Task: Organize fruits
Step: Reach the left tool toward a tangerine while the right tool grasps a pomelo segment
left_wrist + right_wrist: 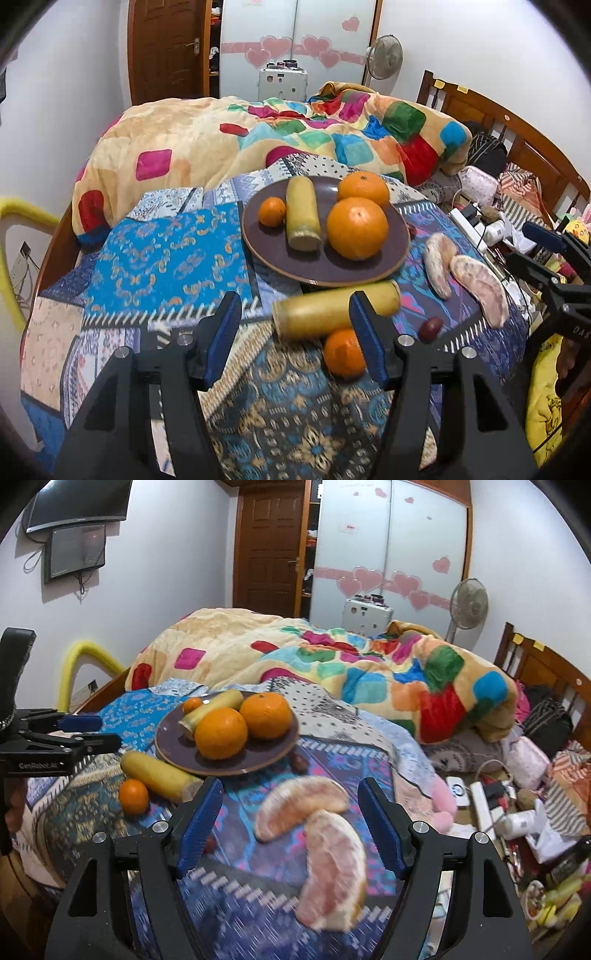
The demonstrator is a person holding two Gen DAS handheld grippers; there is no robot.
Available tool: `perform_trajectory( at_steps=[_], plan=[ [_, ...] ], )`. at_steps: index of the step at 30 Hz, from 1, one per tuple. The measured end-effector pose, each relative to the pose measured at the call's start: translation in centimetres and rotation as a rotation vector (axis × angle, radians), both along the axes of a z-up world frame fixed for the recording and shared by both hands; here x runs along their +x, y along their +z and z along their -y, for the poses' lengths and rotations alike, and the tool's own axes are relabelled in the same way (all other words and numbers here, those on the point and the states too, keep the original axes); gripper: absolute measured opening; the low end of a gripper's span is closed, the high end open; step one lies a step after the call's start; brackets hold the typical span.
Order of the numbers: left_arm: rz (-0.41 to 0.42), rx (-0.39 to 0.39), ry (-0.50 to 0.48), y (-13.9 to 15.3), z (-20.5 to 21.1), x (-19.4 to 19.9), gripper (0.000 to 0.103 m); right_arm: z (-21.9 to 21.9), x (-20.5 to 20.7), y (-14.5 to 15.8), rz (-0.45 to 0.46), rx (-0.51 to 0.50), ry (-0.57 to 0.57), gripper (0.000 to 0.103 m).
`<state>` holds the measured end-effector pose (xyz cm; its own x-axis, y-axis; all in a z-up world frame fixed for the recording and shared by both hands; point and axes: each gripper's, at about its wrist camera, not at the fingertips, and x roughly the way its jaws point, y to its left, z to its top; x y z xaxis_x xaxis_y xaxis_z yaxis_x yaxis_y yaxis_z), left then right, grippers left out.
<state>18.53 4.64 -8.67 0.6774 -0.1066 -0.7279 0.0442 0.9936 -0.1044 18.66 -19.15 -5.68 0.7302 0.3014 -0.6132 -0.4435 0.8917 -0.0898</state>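
A dark purple plate (275, 254) (280, 751) on the patterned bedspread holds two big oranges (357, 228) (221, 733), a small tangerine (272, 211) and a yellow sugarcane piece (302, 212). A second cane piece (317, 312) (157, 773) and a small tangerine (343, 352) (133, 796) lie in front of the plate. Two peeled pomelo segments (476, 291) (328, 864) lie to the right. My left gripper (295, 338) is open and empty, its jaws around the loose cane piece. My right gripper (290, 825) is open and empty, its jaws around the pomelo segments.
Small dark red fruits lie on the cloth (431, 326) (300, 762). A colourful duvet (280, 136) is heaped behind the plate. Clutter with a power strip (484, 805) fills the right side by the wooden headboard (517, 133). The bed edge is at the left.
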Motion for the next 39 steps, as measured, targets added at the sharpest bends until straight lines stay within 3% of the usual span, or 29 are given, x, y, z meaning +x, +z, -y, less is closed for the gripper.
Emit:
perform_trajectory(
  at_steps=[11,30,37,39],
  plan=[
    [-0.051,-0.006,-0.039,-2.3,2.8,-2.0,0.06,3.2,-1.2,-2.4,-0.04,-0.022,-0.04,0.079],
    [-0.087,-0.023,-0.066,-5.8,3.9,0.5,0.06,4.1,2.3,-7.8,-0.16,-0.017,-0.067,0.078],
    [-0.065,0.002,-0.063,-5.9,4.0,0.4,0.051,3.8,2.3,-7.7,-0.151,-0.001,-0.044,0.051],
    [-0.06,-0.007,-0.054,-5.9,3.8,0.4,0.047,3.7,2.2,-7.8,-0.136,-0.009,-0.055,0.049]
  ],
)
